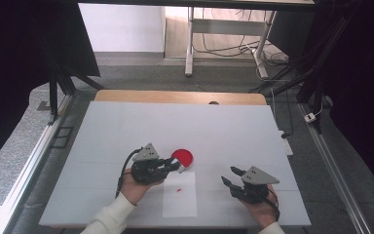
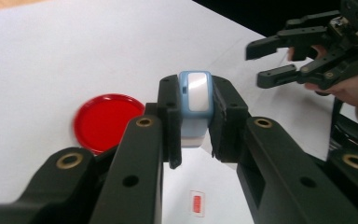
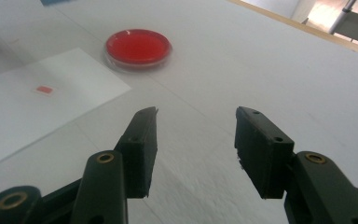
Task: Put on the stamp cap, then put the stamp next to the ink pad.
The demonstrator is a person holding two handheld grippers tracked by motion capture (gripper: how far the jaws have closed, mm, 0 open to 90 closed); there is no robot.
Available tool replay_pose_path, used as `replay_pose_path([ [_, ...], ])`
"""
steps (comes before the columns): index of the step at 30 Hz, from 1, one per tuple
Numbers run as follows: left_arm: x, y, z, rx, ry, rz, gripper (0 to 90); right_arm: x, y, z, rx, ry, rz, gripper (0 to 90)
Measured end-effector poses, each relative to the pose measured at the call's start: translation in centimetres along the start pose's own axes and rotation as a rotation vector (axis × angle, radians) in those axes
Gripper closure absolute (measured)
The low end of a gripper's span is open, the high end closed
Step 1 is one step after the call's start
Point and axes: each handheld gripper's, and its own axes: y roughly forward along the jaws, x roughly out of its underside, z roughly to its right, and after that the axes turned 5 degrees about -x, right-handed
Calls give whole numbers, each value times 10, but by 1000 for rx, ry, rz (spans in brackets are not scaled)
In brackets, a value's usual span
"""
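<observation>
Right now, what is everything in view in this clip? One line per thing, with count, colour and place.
Dish: one, round, red, on the white table, just beyond the sheet of paper.
Sheet of paper: one, white, flat at the near edge of the table.
Small sticker: one, red, on the paper.
Small block: one, light blue and white, clamped in the left gripper's jaws.
Table: one, white top with a wooden far edge.
Left gripper: one, black, shut on the block, beside the dish.
Right gripper: one, black, jaws apart with nothing between them, right of the paper.
Hands: two, pale sleeves, at the near edge.
</observation>
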Motion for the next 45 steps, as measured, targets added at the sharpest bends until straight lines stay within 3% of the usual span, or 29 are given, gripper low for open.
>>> replay_pose_path([
  [6, -3, -12, -14, -61, -2, 20, 754, 8, -14, 11, 32, 14, -8, 480],
  [13, -3, -12, -34, -102, -33, 9, 754, 10, -13, 19, 36, 27, -9, 478],
  [21, 0, -7, -49, -154, -30, -44, 753, 11, -16, 25, 24, 37, -14, 478],
  [28, 4, 9, -55, -210, 19, -133, 753, 12, -16, 27, 17, 28, -21, 478],
  [35, 11, 28, -62, -224, 35, -203, 753, 13, -18, 26, 26, 33, -24, 476],
  [45, 16, 40, -63, -218, 32, -223, 747, 13, -17, 26, 21, 35, -25, 473],
])
